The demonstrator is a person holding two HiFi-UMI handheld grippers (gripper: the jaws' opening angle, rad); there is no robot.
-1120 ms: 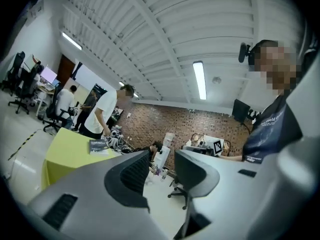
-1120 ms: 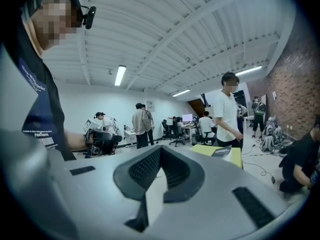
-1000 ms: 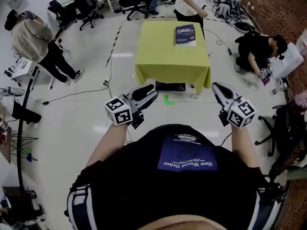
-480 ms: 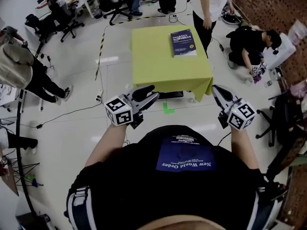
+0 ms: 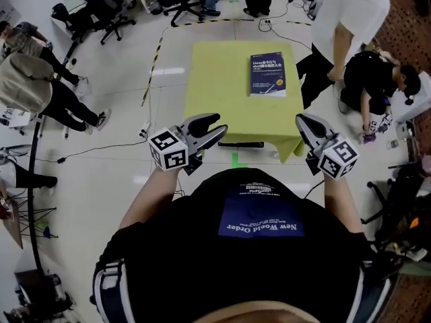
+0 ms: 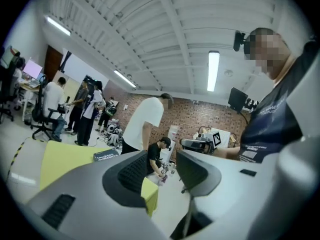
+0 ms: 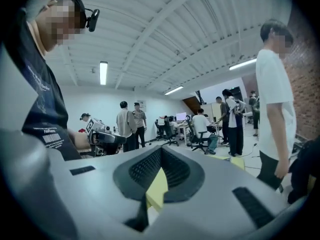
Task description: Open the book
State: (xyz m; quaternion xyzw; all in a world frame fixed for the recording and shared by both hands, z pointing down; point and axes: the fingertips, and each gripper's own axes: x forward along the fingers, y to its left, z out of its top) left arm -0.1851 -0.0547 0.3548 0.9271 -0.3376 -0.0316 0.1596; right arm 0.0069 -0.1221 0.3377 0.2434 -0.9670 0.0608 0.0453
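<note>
Head view: closed book (image 5: pixel 268 74) lying flat, cover up, on the far right part of the yellow table (image 5: pixel 215 106). Well short of it, both grippers held out about level ahead of the body, near the table's close edge but not over it.

Left gripper (image 5: pixel 217 124): jaws spread a little, just opened a touch further, nothing between them. Right gripper (image 5: pixel 301 120): tips pressed together, empty, only a sliver of yellow table seen through the gap behind the pads.

Judged step: the approach. Opening not yet begun, cover untouched.

Next, likely:
- Closing in on the table and reaching across to the book's free long edge.
- Slipping one tip under the cover alone rather than the whole block of pages.
- Lifting the cover and swinging it over toward the spine.

Probably worth pinning the book with the other gripper to stop it sliding. Shut right jaws fine as a wedge; parting needed first for any pinch on the cover.

Worth minding: bystander (image 5: pixel 350 19) in white standing just beside the table's right side, close to the reach path.
</note>
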